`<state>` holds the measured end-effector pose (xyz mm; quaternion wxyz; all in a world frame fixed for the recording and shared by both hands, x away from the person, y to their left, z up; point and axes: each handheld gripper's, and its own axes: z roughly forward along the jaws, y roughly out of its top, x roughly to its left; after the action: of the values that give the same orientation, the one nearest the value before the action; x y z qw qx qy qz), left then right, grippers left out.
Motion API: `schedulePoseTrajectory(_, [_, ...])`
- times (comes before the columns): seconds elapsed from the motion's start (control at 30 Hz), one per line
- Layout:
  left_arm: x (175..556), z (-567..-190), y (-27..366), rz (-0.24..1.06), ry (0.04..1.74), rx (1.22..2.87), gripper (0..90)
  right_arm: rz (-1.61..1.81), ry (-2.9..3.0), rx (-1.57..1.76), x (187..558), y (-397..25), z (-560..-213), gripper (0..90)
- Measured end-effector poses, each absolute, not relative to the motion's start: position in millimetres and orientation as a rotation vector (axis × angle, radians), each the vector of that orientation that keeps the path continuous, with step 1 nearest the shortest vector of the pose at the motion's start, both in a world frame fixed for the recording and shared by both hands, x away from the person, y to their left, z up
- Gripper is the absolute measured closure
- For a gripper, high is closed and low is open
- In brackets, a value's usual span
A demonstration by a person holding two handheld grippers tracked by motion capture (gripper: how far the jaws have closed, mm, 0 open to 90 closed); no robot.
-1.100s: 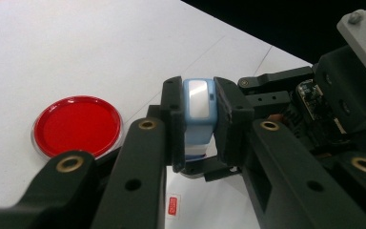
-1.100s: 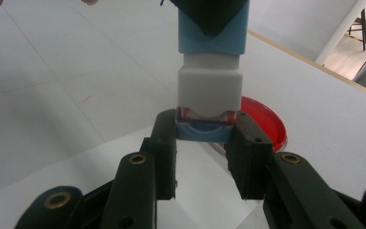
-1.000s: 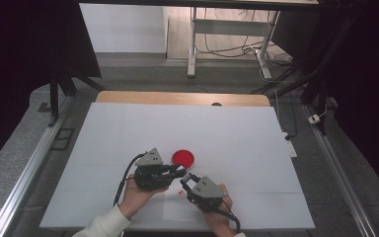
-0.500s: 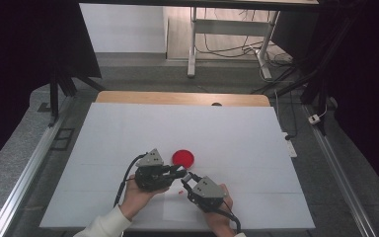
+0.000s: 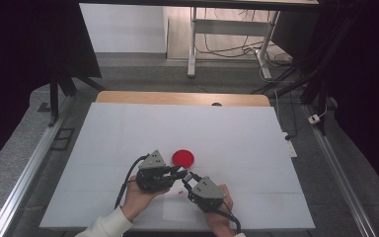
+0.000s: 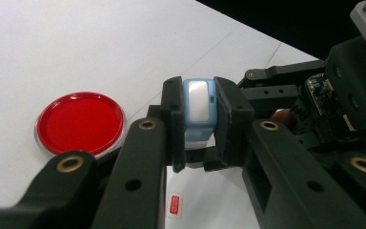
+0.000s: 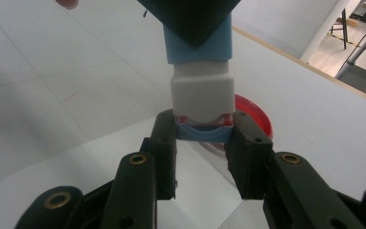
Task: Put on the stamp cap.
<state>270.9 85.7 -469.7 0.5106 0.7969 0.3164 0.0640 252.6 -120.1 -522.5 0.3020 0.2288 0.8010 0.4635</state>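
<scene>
A small light-blue and white block hangs just above the white table, held from both ends. My left gripper is shut on its blue body, with the white face toward the camera. My right gripper is shut on the blue end piece below the white section; a thin red strip shows between the two. In the high view the left gripper and right gripper meet tip to tip near the table's front. A round red dish lies flat just beyond them.
A small red sticker lies on the table under the grippers. A wooden strip runs along the table's far edge. Metal rails flank the table, and cables and a stand are on the floor behind.
</scene>
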Motion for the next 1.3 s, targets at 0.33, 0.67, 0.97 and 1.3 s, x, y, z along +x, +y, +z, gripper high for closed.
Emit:
schedulePoseTrajectory(0.33, [270.3,-468.4,86.8,0.148,0.765,1.928,75.5,1.193,2.105,0.564,250.5,-117.7,-522.5,64.9])
schedulePoseTrajectory(0.67, [270.5,-468.0,87.9,0.116,0.775,1.897,75.4,1.186,2.109,0.598,252.7,-121.3,-520.9,64.9])
schedulePoseTrajectory(0.97, [271.2,-469.8,87.4,0.137,0.785,1.894,75.4,1.186,2.125,0.584,251.0,-118.3,-522.1,64.9])
schedulePoseTrajectory(1.3, [271.2,-470.2,87.0,0.126,0.787,1.919,75.5,1.182,2.122,0.583,250.6,-118.2,-521.3,64.9])
